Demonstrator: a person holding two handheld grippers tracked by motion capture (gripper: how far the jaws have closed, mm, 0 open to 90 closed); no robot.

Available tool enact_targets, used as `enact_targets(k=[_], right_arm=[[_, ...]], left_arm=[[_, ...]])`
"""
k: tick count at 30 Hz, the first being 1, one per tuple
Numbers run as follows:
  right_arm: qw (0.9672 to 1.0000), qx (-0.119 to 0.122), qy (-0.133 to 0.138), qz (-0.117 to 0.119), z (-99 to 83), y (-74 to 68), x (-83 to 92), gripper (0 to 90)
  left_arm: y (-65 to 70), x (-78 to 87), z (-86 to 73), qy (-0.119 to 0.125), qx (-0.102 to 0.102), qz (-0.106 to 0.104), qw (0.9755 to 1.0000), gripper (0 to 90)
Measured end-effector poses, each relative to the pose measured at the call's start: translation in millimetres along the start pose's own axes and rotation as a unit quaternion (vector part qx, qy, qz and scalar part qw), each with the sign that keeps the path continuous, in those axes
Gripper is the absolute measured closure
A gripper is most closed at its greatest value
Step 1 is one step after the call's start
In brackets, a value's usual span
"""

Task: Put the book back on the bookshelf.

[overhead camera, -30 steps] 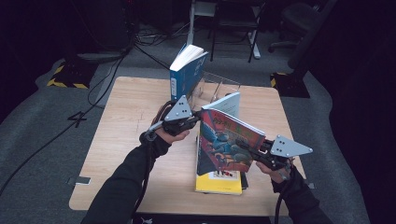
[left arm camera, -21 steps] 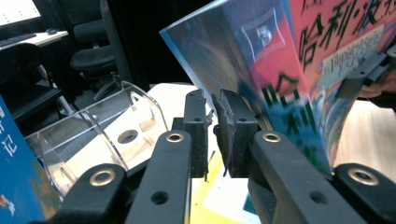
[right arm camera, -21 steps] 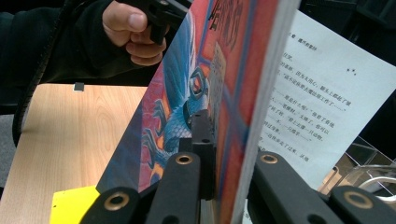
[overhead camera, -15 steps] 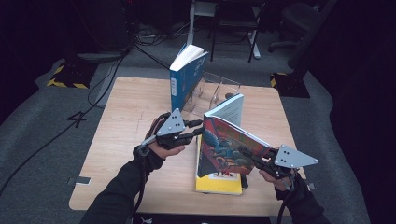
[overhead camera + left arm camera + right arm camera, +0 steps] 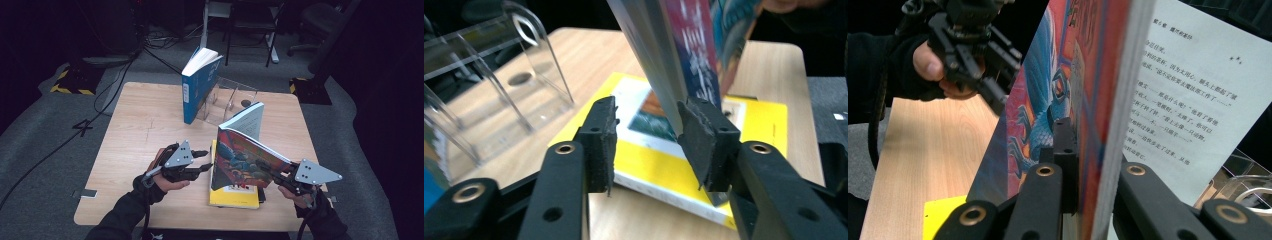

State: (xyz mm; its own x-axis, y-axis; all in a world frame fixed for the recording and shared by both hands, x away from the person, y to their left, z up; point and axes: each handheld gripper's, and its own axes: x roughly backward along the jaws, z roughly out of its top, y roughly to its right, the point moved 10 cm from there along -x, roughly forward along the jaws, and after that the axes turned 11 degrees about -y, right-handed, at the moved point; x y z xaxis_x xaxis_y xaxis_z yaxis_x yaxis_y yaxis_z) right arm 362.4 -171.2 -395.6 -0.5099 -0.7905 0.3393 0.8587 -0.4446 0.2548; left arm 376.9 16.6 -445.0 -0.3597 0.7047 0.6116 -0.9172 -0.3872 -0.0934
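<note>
While the right gripper (image 5: 278,176) is clamping the colourful book (image 5: 245,159) upright over the yellow book (image 5: 234,196), the left gripper (image 5: 204,161), jaws just opening and empty, should be steadying its spine.

You are working in a lab or studio: around the wooden table (image 5: 140,130) there is grey carpet, cables (image 5: 107,100) behind it, yellow-black hazard tape (image 5: 70,82) at its far left, an office chair (image 5: 320,20) beyond.
</note>
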Motion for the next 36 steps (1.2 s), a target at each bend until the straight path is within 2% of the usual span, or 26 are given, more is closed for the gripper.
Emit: enact_targets(k=[5,7,10,13,17,18,22,24,26,28,32,34,35,36], right_arm=[[1.0,0.004,-0.001,-0.002,-0.5,-2.6,1.9,85.2],[1.0,0.005,-0.001,-0.001,-0.7,-2.9,2.2,85.2],[1.0,0.005,-0.002,0.001,-1.1,-5.9,3.9,85.1],[1.0,0.008,-0.002,0.0,-1.2,-6.8,4.8,85.1],[1.0,0.009,-0.001,0.002,-1.8,-9.8,7.2,85.0],[0.9999,0.012,-0.001,0.001,-2.1,-11.4,8.8,84.8],[0.9999,0.017,-0.002,0.003,-3.2,-13.2,11.3,84.6],[0.9999,0.015,-0.002,0.005,-4.0,-13.9,12.9,84.1],[0.9999,0.016,-0.003,0.006,-5.7,-13.7,15.0,83.1],[0.9999,0.014,-0.003,0.006,-7.0,-13.6,16.7,81.4],[1.0,0.006,-0.002,-0.003,-10.0,-8.3,21.6,76.9],[1.0,0.002,-0.002,-0.009,-11.3,-4.8,23.8,73.6],[0.9997,-0.001,-0.003,-0.024,-12.3,-0.3,25.9,70.2],[0.9997,-0.001,-0.003,-0.024,-12.3,-0.3,25.9,70.2]], left_arm=[[20.1,-15.7,-9.0,-0.021,-0.002,-0.03,0.9993,49.0],[22.6,-18.9,-9.8,-0.024,0.0,-0.033,0.9992,46.6],[27.6,-28.0,-10.0,-0.024,0.01,-0.036,0.999,38.3],[32.9,-37.7,-7.7,-0.016,0.02,-0.045,0.9987,36.6],[37.9,-46.9,0.8,0.002,0.021,-0.041,0.9989,37.0],[38.8,-49.2,6.9,0.012,0.018,-0.035,0.9992,37.6],[39.6,-50.1,16.5,0.03,0.019,-0.035,0.9988,43.8],[40.4,-50.2,22.2,0.041,0.028,-0.048,0.9976,45.2],[39.4,-49.9,25.7,0.047,0.032,-0.057,0.9968,50.7],[39.3,-49.4,29.0,0.053,0.032,-0.055,0.9966,55.2],[41.4,-47.8,35.1,0.06,0.022,-0.052,0.9966,58.2],[42.5,-46.9,37.1,0.062,0.016,-0.054,0.9965,62.3],[43.3,-45.8,38.2,0.064,0.009,-0.055,0.9964,66.1],[43.3,-45.8,38.2,0.064,0.009,-0.055,0.9964,68.4]])
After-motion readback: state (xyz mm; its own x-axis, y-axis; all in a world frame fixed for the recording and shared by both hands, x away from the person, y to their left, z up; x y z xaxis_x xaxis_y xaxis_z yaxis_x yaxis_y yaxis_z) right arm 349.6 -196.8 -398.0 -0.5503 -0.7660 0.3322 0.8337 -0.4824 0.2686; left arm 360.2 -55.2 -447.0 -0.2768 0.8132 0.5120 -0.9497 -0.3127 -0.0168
